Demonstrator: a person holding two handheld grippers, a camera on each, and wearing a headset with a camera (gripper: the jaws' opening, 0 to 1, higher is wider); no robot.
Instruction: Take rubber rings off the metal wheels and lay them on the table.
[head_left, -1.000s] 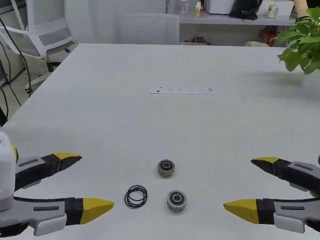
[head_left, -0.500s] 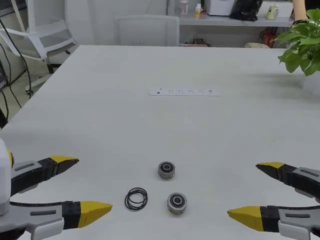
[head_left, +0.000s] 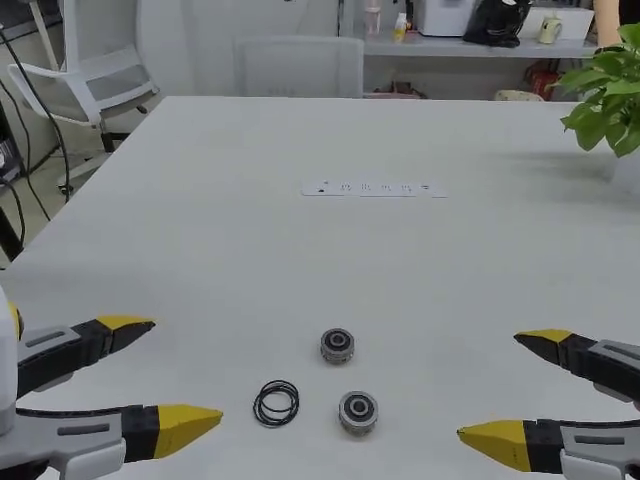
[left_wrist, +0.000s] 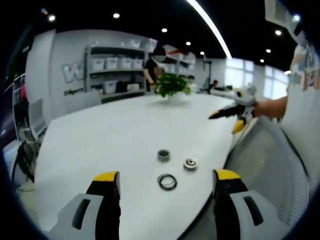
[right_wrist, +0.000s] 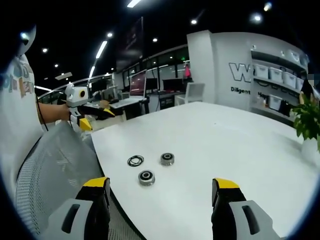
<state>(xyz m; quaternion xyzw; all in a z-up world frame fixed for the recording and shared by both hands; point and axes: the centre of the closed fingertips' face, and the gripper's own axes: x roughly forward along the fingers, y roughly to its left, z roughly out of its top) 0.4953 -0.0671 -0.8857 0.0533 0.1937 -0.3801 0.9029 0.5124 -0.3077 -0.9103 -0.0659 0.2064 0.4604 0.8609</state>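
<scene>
Right gripper (head_left: 490, 387) drawn back slightly, left gripper (head_left: 184, 368) level opposite, both spread wide and empty, flanking metal wheels (head_left: 337, 345) and loose rubber rings (head_left: 275, 403)

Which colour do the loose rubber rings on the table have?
The rubber rings are black, clearest in the head view.

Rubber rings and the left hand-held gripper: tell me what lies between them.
Nothing: only bare table separates the rubber rings from the left hand-held gripper, as the head view shows.

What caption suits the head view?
Open left gripper and right gripper flank two metal wheels and loose rubber rings.
</scene>
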